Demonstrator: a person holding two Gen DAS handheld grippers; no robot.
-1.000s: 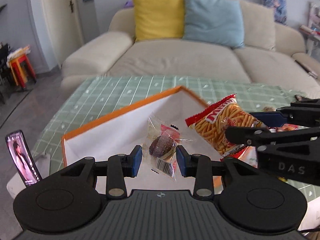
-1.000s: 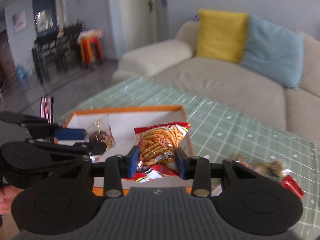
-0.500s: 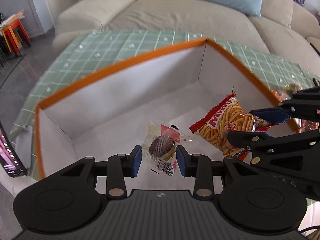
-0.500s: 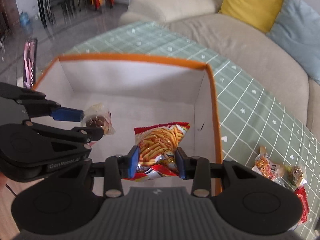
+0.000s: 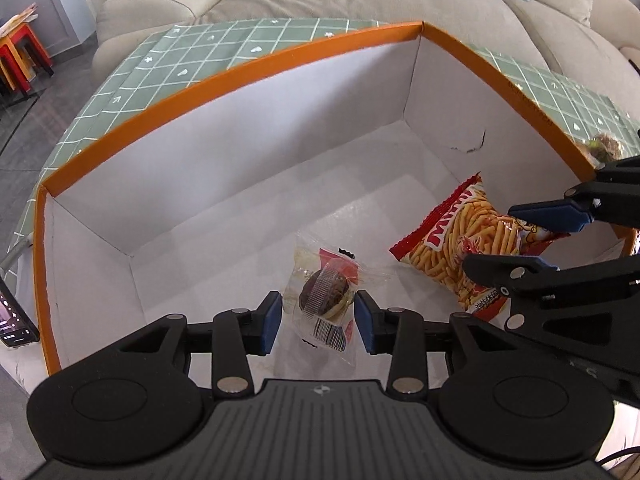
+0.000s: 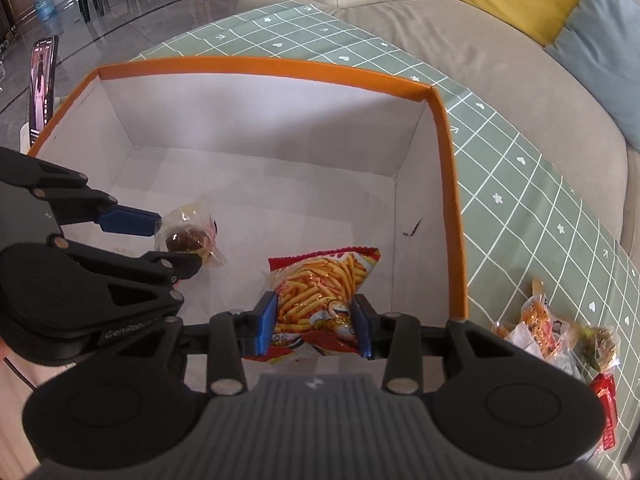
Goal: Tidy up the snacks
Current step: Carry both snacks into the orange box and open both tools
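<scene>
An orange-rimmed white box (image 5: 240,76) (image 6: 280,68) stands open on the green checked tablecloth. My left gripper (image 5: 316,316) (image 6: 176,242) is down inside it, its blue pads still touching a clear-wrapped chocolate cake (image 5: 326,294) (image 6: 188,238) while the jaws are opening. The cake hangs just above the box floor. To its right, my right gripper (image 6: 314,320) (image 5: 492,238) is shut on the lower end of a red bag of fries-shaped snacks (image 6: 324,280) (image 5: 452,248), also low inside the box.
Several loose snack packs (image 6: 552,328) lie on the tablecloth (image 6: 520,184) right of the box, with a red pack (image 6: 604,416) nearer me. A phone (image 6: 42,80) stands propped left of the box. A beige sofa (image 6: 440,20) runs behind the table.
Both grippers tipped downward and sank from above the box rim into the box, carrying the cake and the snack bag. The left pads now stand slightly wider around the cake.
</scene>
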